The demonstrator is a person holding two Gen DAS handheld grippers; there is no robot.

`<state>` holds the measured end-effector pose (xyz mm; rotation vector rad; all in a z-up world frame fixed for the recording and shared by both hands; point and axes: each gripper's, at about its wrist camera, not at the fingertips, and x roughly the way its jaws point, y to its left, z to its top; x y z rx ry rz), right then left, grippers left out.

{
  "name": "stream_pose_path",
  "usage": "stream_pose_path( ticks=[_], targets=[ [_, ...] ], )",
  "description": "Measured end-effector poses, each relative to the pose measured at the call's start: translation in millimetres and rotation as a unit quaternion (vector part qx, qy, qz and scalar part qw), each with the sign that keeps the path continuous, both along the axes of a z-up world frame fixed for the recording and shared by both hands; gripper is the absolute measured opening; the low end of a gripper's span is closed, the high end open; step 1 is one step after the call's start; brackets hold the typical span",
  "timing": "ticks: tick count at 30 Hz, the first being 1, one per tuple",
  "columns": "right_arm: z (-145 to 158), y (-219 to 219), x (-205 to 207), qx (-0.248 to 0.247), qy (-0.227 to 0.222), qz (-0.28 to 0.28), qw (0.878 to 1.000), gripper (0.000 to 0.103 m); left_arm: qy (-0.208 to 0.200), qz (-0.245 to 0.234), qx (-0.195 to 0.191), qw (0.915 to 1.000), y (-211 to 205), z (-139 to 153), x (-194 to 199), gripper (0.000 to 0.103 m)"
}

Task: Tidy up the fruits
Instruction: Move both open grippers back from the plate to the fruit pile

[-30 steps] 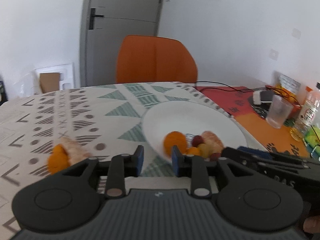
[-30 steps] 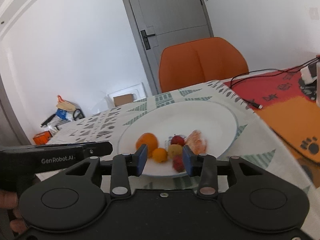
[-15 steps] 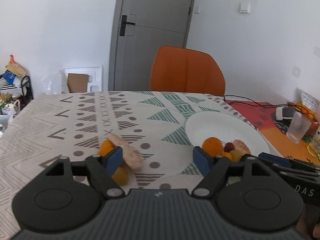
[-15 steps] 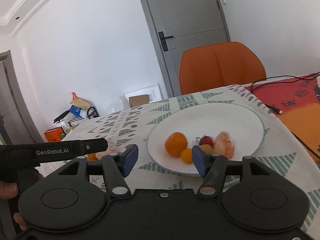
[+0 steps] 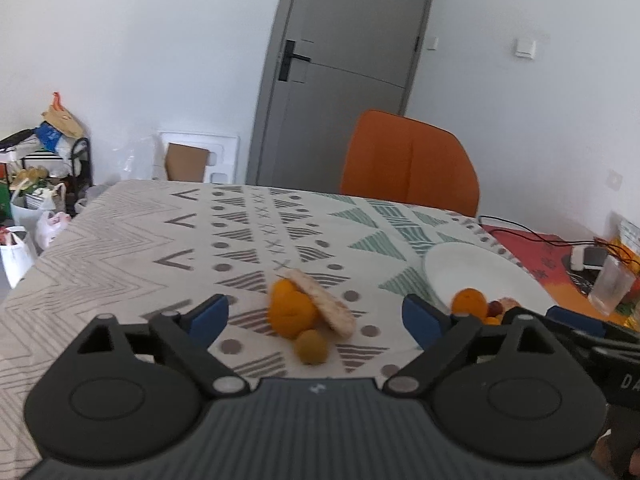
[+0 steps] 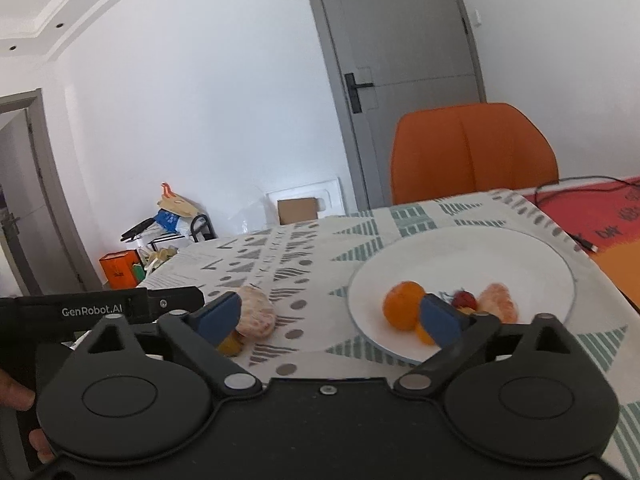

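Observation:
A white plate [image 5: 472,272] [image 6: 500,256] on the patterned tablecloth holds an orange [image 6: 404,310], a small red fruit [image 6: 464,300], a peeled citrus piece [image 6: 498,304] and a small orange fruit. Left of the plate on the cloth lie an orange fruit [image 5: 290,312], a pale peeled piece [image 5: 326,302] [image 6: 256,316] leaning on it, and a small yellow-green fruit [image 5: 312,346]. My left gripper [image 5: 316,318] is open wide, the loose fruits between its fingers' line, a little ahead. My right gripper [image 6: 330,318] is open and empty, near the plate's front edge.
An orange chair [image 5: 408,164] stands at the table's far side. On a red-orange mat [image 5: 560,248] at the right are a clear cup [image 5: 612,290], cables and small items. Bags and a rack [image 5: 44,168] stand on the floor at the left.
Both grippers opened wide. The left gripper swung left from the plate towards the loose fruits on the cloth. The right gripper's view also shifted left and rose.

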<state>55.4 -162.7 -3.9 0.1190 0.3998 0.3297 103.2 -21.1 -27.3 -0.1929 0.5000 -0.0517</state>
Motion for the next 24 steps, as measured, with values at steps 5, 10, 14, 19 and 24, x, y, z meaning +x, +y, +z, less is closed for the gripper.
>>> stream_pose_path(
  ticks=[5, 10, 14, 19, 24],
  targets=[
    [-1, 17, 4, -0.007, 0.005, 0.031, 0.999, 0.098, -0.001, 0.026, -0.011, 0.9996, 20, -4, -4, 0.093],
    [-9, 31, 11, -0.014, 0.021, 0.065, 0.998, 0.093, 0.005, 0.048, -0.005, 0.9988, 33, -10, -2, 0.093],
    [-17, 39, 22, -0.016, 0.046, 0.080, 0.996, 0.081, 0.010, 0.055, -0.008, 0.9984, 39, -17, 3, 0.093],
    [-20, 50, 31, -0.031, 0.058, 0.083, 0.994, 0.074, 0.017, 0.046, -0.017, 0.9986, 44, -25, 7, 0.093],
    [-20, 57, 36, -0.039, 0.057, 0.085, 0.994, 0.067, 0.017, 0.049, -0.022, 0.9984, 48, -28, 8, 0.093]
  ],
)
